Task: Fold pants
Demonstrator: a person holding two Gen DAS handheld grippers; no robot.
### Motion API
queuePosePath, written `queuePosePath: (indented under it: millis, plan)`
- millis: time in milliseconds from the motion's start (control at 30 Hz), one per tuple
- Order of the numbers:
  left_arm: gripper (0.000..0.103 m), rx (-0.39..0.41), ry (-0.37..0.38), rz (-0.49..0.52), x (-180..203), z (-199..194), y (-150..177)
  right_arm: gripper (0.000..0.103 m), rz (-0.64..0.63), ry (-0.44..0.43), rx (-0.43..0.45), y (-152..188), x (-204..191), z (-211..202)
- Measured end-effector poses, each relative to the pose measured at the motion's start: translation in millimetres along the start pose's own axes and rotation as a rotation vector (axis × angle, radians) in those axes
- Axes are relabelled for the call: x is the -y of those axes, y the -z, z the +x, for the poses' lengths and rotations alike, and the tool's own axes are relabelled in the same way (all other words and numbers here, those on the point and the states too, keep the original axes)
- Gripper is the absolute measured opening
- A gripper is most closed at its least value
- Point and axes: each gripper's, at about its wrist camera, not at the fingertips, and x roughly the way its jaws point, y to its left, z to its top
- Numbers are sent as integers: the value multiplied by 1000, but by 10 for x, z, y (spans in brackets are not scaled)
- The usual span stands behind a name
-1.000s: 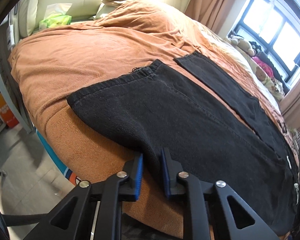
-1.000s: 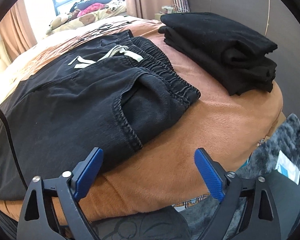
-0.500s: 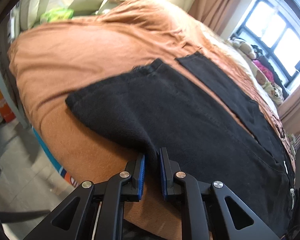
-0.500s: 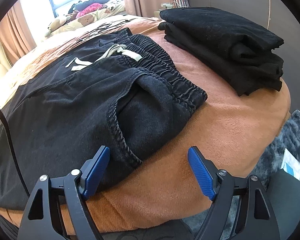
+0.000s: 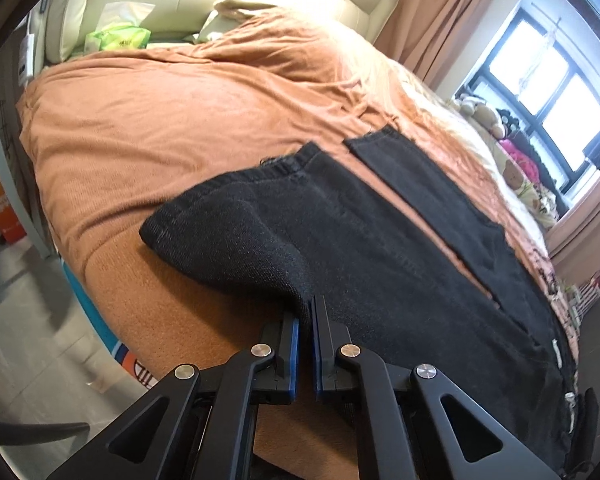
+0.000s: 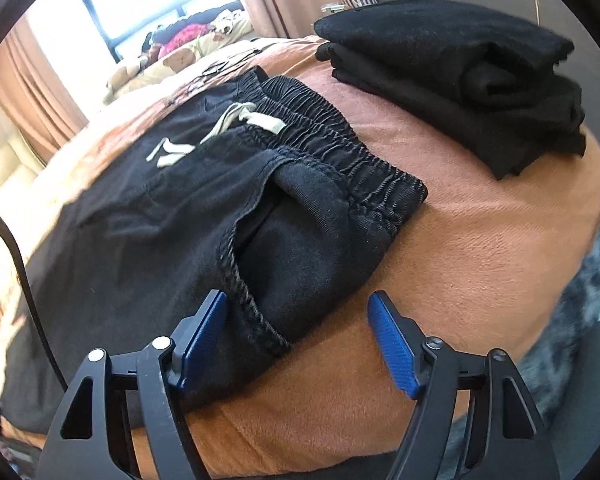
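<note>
We see the black pants (image 5: 400, 264) spread flat across the orange blanket (image 5: 160, 120) on the bed, legs running toward the pillows and the elastic waistband (image 6: 340, 152) with its pale drawstring (image 6: 236, 120) at the other end. Our left claw (image 5: 306, 320) is pinched narrow on the near edge of one leg, and the cloth rises into a small ridge at its blue pads. Our right claw (image 6: 296, 320) is closing but stands wide, its pads not pressing; the pocket corner by the waistband lies between them. A stack of folded black clothes (image 6: 460, 72) sits just beyond the waistband.
</note>
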Motion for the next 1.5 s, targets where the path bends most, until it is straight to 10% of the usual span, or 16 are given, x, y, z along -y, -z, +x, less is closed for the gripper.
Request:
queuePosePath:
  millis: [533, 600, 800, 1200, 1300, 1433, 1500]
  plan:
    - [6, -4, 70, -80, -86, -13, -140, 53, 290, -177, 26, -280, 617, 210]
    - [7, -25, 66, -111, -159, 43, -140, 27, 302, -191, 25, -321, 616, 244]
    - [15, -21, 57, -191, -408, 95, -131, 10, 289, -222, 63, -320, 621, 173]
    - [50, 53, 73, -331, -721, 37, -226, 22, 310, -230, 45, -318, 609, 261]
    - [52, 49, 85, -357, -755, 109, -237, 43, 328, -252, 44, -301, 610, 252]
    - [51, 50, 68, -355, -734, 179, -245, 43, 331, -238, 25, -284, 609, 332]
    - [33, 56, 33, -353, -729, 150, -236, 43, 332, -238, 29, -273, 622, 359]
